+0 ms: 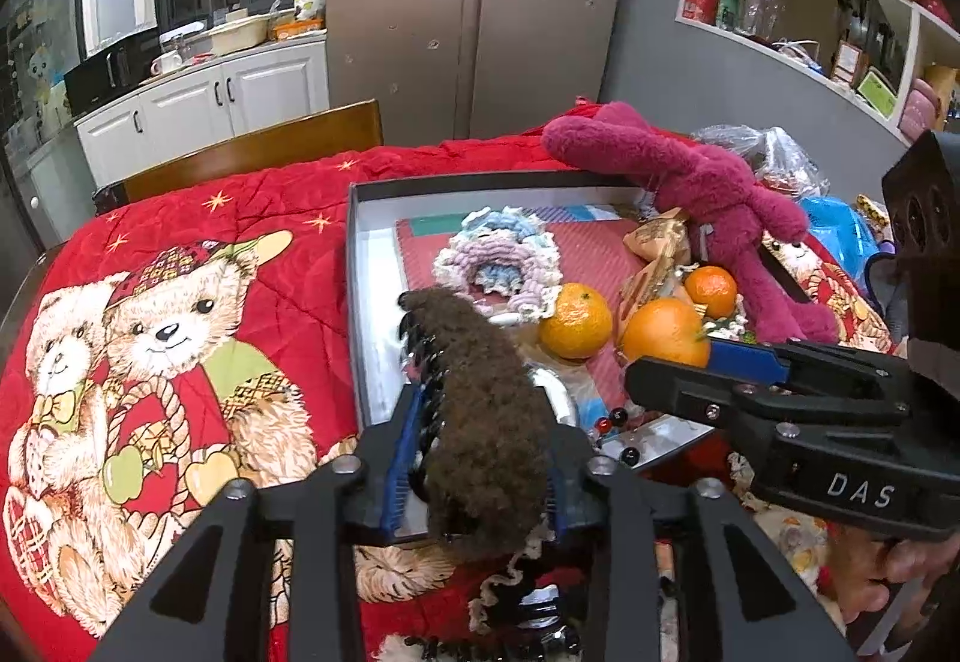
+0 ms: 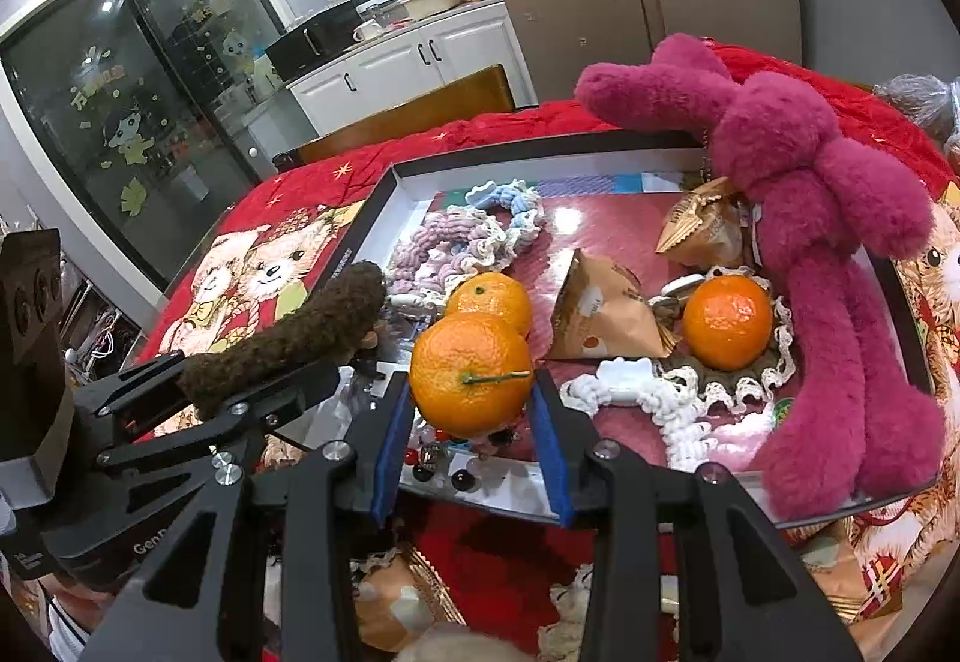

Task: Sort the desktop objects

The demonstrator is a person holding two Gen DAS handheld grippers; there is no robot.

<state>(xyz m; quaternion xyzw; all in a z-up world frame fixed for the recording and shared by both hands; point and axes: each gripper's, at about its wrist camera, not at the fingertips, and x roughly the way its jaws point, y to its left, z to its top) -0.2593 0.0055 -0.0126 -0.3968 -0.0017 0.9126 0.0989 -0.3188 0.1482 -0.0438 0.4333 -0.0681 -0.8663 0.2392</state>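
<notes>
Nearest writing: "DAS" in white on the right gripper's black body, seen from the left wrist; on the left gripper's body only a partial "Gen" can be read from the right wrist. Left gripper (image 1: 480,458): jaws part open, a brown fuzzy hair claw (image 1: 480,422) lying between the blue pads; whether the pads still press it I cannot tell. Right gripper (image 2: 474,410): jaws part open, clenched on a stemmed orange (image 2: 471,374), pads against both its sides, at the near edge of the shallow tray (image 2: 384,194). Beyond, in the tray: a second orange (image 2: 492,299) touching the first, a third (image 2: 727,323) to the right on a lace doily, a tan paper packet (image 2: 600,320) with unreadable print, pastel scrunchies (image 2: 462,236), and a magenta plush toy (image 2: 822,242) over the right rim. The tray sits on a red bear-print quilt (image 1: 180,314).
</notes>
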